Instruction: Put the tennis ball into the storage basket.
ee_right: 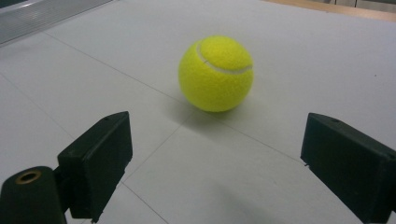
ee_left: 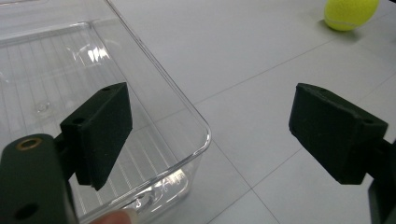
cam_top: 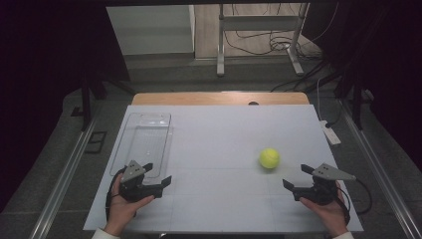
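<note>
White surface [cam_top: 219,149] carries a clear tray [cam_top: 144,142] at far left and a yellow ball [cam_top: 269,158] at right, well apart. Left tongs [cam_top: 158,177] hang spread beside the tray's near corner, holding nothing. Right tongs [cam_top: 297,177] are spread too, empty, with the ball just beyond them and bare surface between. Cables, perhaps, lie on the far floor.

Probably a lab: dark curtains [cam_top: 45,74], floor cables [cam_top: 268,42], metal stand [cam_top: 259,30].

Yellow tennis ball [cam_top: 269,158] resting on white table, right half; white seam curving across top.
</note>
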Demonstrator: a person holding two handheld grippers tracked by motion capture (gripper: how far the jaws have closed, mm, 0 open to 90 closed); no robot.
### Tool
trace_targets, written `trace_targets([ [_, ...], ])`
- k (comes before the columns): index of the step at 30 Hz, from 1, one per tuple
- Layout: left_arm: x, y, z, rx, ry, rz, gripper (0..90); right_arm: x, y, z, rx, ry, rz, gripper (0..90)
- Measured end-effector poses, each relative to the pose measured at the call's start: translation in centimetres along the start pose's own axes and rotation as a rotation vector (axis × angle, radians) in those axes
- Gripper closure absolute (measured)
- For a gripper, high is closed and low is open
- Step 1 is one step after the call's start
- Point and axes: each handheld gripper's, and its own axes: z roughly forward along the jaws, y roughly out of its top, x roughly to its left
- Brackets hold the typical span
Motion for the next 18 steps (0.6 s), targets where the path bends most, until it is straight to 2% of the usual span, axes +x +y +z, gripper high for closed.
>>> trace_targets([
  [5, -0.23, -0.08, -0.02, 0.002, -0.002, 0.009, 14.9, -0.01, -0.06, 0.01, 0.005, 0.001, -0.001, 10.0],
  [18, 0.01, -0.47, -0.19, 0.003, 0.004, -0.011, 15.0, -0.07, 0.04, 0.49, 0.013, -0.003, -0.006, 10.5],
])
